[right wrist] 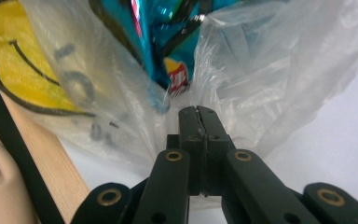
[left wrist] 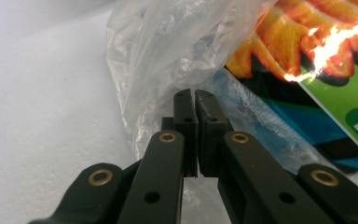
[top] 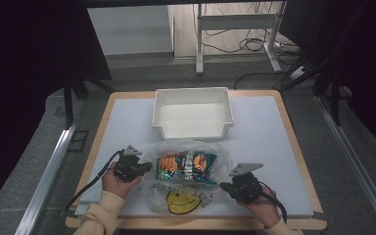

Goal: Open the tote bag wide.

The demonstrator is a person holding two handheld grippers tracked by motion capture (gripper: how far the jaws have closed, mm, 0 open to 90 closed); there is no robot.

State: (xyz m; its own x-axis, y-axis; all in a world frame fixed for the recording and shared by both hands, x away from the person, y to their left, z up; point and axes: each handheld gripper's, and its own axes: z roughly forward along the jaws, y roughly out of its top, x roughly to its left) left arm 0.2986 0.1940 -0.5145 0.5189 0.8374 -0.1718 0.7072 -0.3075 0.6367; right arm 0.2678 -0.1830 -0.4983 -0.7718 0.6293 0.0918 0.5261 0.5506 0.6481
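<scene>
A clear plastic bag (top: 219, 155) printed with a yellow smiley face (top: 180, 201) lies on the white mat near the front edge. Inside it is a chip bag (top: 186, 167) in orange, blue and green. My left gripper (top: 149, 167) sits at the bag's left edge, jaws shut. In the left gripper view the film (left wrist: 158, 46) gathers into folds at its tips (left wrist: 189, 93), with the chip bag (left wrist: 307, 42) just beyond. My right gripper (top: 223, 186) is at the bag's lower right edge, also shut. Its tips (right wrist: 199, 109) pinch the film (right wrist: 261, 56) below the chip bag (right wrist: 168, 28).
An empty white bin (top: 192, 91) stands behind the bag at the middle of the mat (top: 127, 127). The table's wooden front edge (right wrist: 42, 149) runs close beside my right gripper. Dark frames and cables lie beyond the table.
</scene>
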